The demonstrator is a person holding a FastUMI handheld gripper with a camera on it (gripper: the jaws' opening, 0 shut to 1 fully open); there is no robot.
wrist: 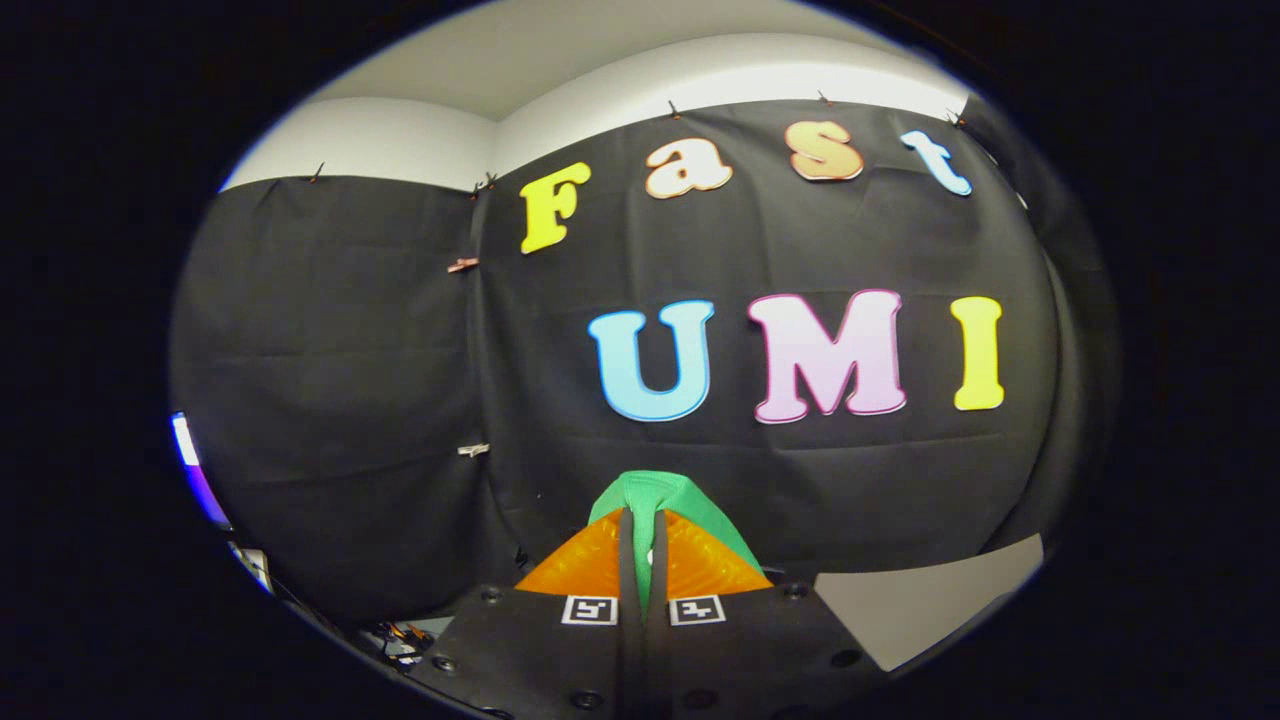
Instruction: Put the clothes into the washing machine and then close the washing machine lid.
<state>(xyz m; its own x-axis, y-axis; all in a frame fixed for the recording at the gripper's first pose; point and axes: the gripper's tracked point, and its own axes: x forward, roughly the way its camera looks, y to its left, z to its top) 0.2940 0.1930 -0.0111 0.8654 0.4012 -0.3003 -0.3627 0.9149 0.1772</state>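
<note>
We saw the hand-held gripper (643,548) with its two fingers drawn close together, clamped on a green garment (655,495). The cloth was pinched in the narrow gap between them, bulged up over the fingertips and fell down the right side of the right finger. Beyond it hung the booth's black cloth wall (350,400), with a pale table (920,600) surface low to the right.
</note>
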